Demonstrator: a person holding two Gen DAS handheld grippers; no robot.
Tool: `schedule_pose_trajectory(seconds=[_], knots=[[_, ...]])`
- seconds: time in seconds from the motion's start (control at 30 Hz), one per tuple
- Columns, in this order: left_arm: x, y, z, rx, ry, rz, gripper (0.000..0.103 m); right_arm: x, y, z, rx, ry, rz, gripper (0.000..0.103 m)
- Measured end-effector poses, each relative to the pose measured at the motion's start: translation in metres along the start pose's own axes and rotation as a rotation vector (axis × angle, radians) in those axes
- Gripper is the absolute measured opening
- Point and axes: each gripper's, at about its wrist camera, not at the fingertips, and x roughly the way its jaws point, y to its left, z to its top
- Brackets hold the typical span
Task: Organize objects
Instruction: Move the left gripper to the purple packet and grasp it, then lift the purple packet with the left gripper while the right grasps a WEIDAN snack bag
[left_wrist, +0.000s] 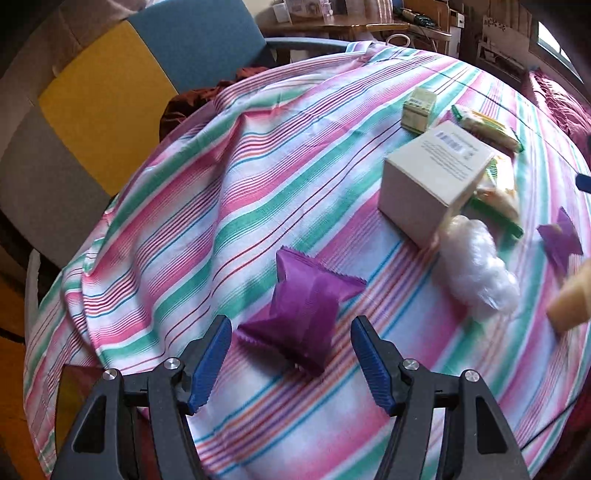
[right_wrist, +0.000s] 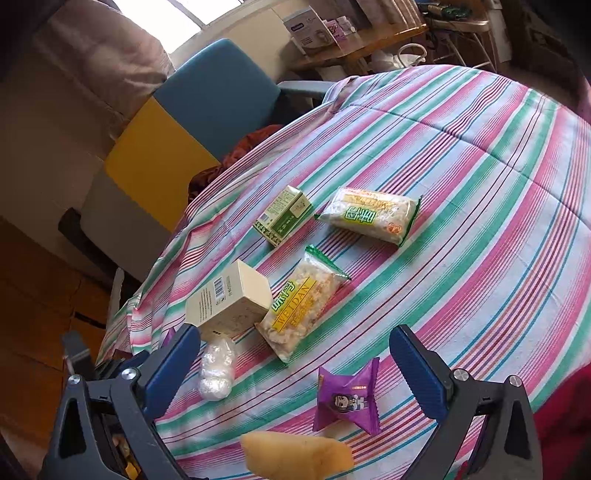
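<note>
The left gripper (left_wrist: 290, 363) stands open over a purple packet (left_wrist: 303, 306) lying near the table's (left_wrist: 177, 206) close edge. The right gripper (right_wrist: 295, 373) is also open, above a second purple packet (right_wrist: 347, 400). Both packets look light, soft and crinkly; pinch across the puffy middle. Farther, a cream box (left_wrist: 428, 181) stands.

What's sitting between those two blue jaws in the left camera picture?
A purple packet lies on the striped cloth between the open jaws, untouched; the left wrist view shows it.
</note>
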Motion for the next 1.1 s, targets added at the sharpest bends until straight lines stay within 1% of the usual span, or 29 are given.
schedule_pose_trajectory(seconds=[0.07, 0.1, 0.13, 0.17, 0.3, 0.4, 0.5, 0.7, 0.93, 1.03, 1.1], knots=[[0.005, 0.002, 0.004, -0.015, 0.005, -0.011, 0.068, 0.002, 0.002, 0.0, -0.005, 0.005, 0.001, 0.103], [0.008, 0.002, 0.005, -0.023, 0.007, -0.018, 0.066, 0.002, 0.002, 0.0, -0.007, 0.006, 0.001, 0.103], [0.01, 0.003, 0.006, -0.031, 0.012, -0.022, 0.057, 0.003, 0.003, 0.001, -0.01, 0.006, 0.0, 0.103], [0.012, 0.003, 0.006, -0.045, 0.02, -0.033, 0.055, 0.003, 0.003, 0.001, -0.01, 0.007, -0.001, 0.103], [0.006, 0.0, 0.002, -0.089, 0.01, -0.064, 0.052, 0.002, 0.001, 0.001, -0.006, 0.001, -0.013, 0.103], [-0.002, -0.009, -0.012, -0.138, 0.005, -0.064, 0.051, -0.003, -0.004, 0.003, 0.014, -0.027, -0.023, 0.103], [-0.013, -0.016, -0.034, -0.237, -0.013, -0.081, 0.051, -0.005, -0.011, 0.005, 0.045, -0.031, -0.026, 0.103], [-0.038, -0.04, -0.078, -0.368, -0.069, -0.057, 0.05, -0.005, -0.014, 0.006, 0.061, -0.036, -0.04, 0.103], [-0.055, -0.071, -0.107, -0.357, -0.162, -0.026, 0.05, -0.004, -0.019, 0.006, 0.073, -0.037, -0.079, 0.103], [-0.048, -0.073, -0.108, -0.339, -0.193, -0.028, 0.05, -0.004, -0.022, 0.007, 0.083, -0.039, -0.098, 0.103], [-0.048, -0.072, -0.111, -0.337, -0.212, -0.044, 0.05, -0.002, -0.024, 0.007, 0.094, -0.035, -0.111, 0.103]])
